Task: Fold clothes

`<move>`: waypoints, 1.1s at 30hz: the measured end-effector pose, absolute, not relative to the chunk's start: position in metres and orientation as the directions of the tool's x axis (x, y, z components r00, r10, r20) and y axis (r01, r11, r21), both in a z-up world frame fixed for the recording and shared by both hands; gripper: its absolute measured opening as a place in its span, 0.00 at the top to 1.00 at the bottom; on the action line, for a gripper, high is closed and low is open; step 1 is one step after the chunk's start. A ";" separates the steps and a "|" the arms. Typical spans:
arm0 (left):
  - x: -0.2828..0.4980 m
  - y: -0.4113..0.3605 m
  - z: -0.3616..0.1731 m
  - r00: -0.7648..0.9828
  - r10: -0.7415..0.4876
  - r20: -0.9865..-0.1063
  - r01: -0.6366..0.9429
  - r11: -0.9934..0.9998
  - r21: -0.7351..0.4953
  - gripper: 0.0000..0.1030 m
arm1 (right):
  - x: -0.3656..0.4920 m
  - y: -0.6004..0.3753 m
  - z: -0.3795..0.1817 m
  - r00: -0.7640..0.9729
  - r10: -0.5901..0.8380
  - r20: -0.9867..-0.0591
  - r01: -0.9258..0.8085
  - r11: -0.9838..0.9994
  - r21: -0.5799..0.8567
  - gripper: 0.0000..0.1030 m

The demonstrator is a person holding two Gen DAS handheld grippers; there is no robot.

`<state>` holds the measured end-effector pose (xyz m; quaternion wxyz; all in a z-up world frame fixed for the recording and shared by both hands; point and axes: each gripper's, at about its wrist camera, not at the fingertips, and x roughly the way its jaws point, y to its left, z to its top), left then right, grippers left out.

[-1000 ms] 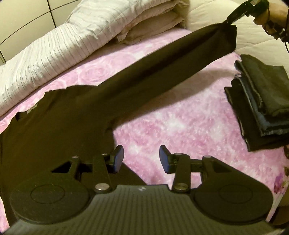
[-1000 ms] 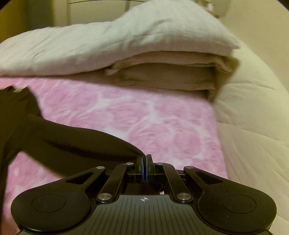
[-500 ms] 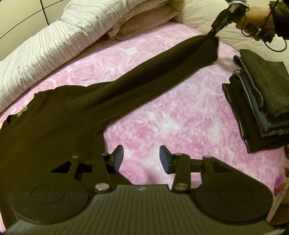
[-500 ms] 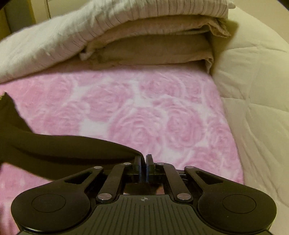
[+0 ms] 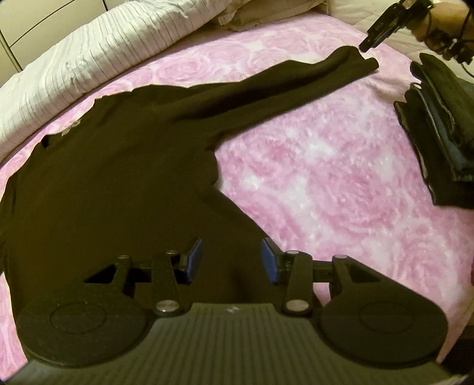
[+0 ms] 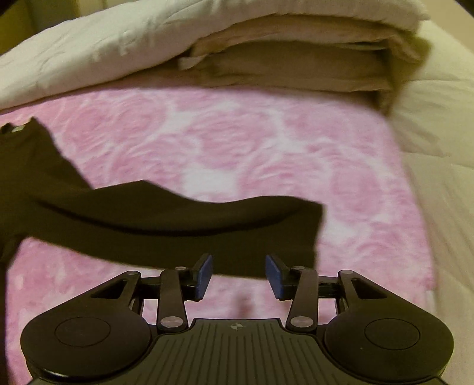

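A dark long-sleeved top (image 5: pixel 112 177) is spread flat on a pink rose-patterned blanket (image 5: pixel 326 177). Its body lies directly under and ahead of the left gripper (image 5: pixel 231 260), to that tool's left side, and one sleeve (image 5: pixel 266 86) is stretched away from it toward the far right. The left gripper's jaws are seen partly apart above the dark cloth, and nothing is pinched between the blue pads (image 5: pixel 194 259).

The sleeve's cuff (image 6: pixel 296 234) lies just ahead of the right gripper (image 6: pixel 238 277), on the blanket (image 6: pixel 266 154). The right gripper's jaws are opening; the cuff's near edge is seen behind the gap, but the pads (image 6: pixel 204 275) are not pressed on it. From the left wrist view, the right gripper (image 5: pixel 374 38) is seen just beyond the cuff end, held by a hand (image 5: pixel 441 17).

To the right of the left gripper a stack of folded dark clothes (image 5: pixel 438 127) rests on the blanket. Beyond both tools, folded pale bedding (image 6: pixel 281 56) is piled at the blanket's far edge.
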<state>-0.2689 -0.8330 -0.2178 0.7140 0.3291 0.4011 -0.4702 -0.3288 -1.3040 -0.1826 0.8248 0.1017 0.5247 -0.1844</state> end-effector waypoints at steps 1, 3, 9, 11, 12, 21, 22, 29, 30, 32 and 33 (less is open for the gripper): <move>-0.262 -0.841 -0.220 0.243 -0.418 -0.875 0.939 0.329 0.104 0.63 | -0.323 -1.309 -0.187 0.397 -0.181 -0.900 0.392 0.920 -0.013 0.57; -0.244 -0.862 -0.224 0.264 -0.446 -0.855 0.942 0.309 0.130 0.63 | -0.310 -1.319 -0.197 0.412 -0.168 -0.895 0.348 0.938 -0.016 0.57; -0.170 -0.972 -0.244 0.314 -0.556 -0.770 0.949 0.196 0.246 0.63 | -0.280 -1.356 -0.235 0.373 -0.222 -0.901 0.265 0.956 -0.126 0.57; -0.147 -1.012 -0.255 0.305 -0.567 -0.765 0.951 0.141 0.275 0.64 | -0.282 -1.372 -0.242 0.367 -0.232 -0.901 0.269 0.953 -0.136 0.57; -0.137 -1.030 -0.261 0.291 -0.567 -0.771 0.954 0.111 0.279 0.64 | -0.284 -1.378 -0.244 0.366 -0.229 -0.902 0.271 0.954 -0.132 0.57; -0.128 -1.085 -0.309 0.166 -0.435 -0.885 0.917 -0.262 0.300 0.66 | -0.305 -1.404 -0.251 0.372 -0.187 -0.909 0.204 0.972 -0.117 0.52; -0.129 -1.085 -0.309 0.174 -0.438 -0.882 0.911 -0.267 0.313 0.65 | -0.307 -1.404 -0.251 0.377 -0.196 -0.905 0.206 0.971 -0.124 0.49; -0.125 -1.092 -0.309 0.159 -0.430 -0.889 0.921 -0.259 0.291 0.67 | -0.320 -1.431 -0.262 0.389 -0.149 -0.909 0.328 0.945 -0.014 0.45; -0.124 -1.094 -0.309 0.154 -0.426 -0.891 0.924 -0.257 0.283 0.72 | -0.323 -1.435 -0.263 0.399 -0.130 -0.908 0.344 0.939 0.018 0.50; -0.127 -1.096 -0.308 0.146 -0.409 -0.901 0.924 -0.269 0.272 0.93 | -0.325 -1.438 -0.261 0.406 -0.115 -0.907 0.371 0.927 0.049 0.80; -0.128 -1.098 -0.307 0.154 -0.403 -0.902 0.921 -0.272 0.279 1.00 | -0.326 -1.438 -0.258 0.402 -0.112 -0.909 0.371 0.927 0.050 0.91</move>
